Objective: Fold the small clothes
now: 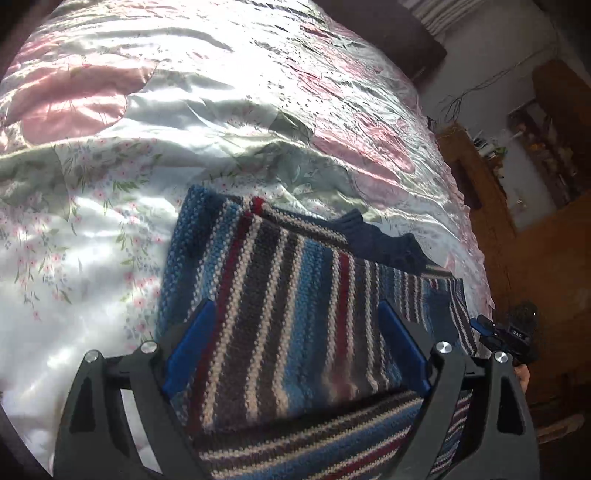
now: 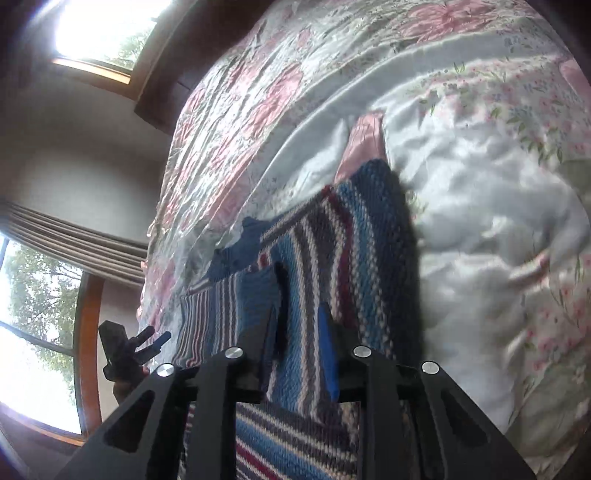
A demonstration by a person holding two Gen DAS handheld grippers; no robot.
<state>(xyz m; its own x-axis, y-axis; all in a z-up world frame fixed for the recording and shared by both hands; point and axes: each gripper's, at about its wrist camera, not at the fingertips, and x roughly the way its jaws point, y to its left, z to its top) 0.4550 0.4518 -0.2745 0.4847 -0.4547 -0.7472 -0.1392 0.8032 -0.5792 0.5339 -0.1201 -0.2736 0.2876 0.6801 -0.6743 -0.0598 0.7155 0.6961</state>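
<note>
Gaping left hand-held gripper straddles sweater; right hand-held gripper pinches it.

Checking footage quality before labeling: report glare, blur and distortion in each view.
Left wrist view: sunlight blows out the satin bedspread at left; the striped knit sweater smears near the left gripper; fisheye bends the bed edge. Right wrist view: windows overexposed with lens flare; bedspread at right motion-blurred; sweater beside the right gripper sits in shadow.
</note>
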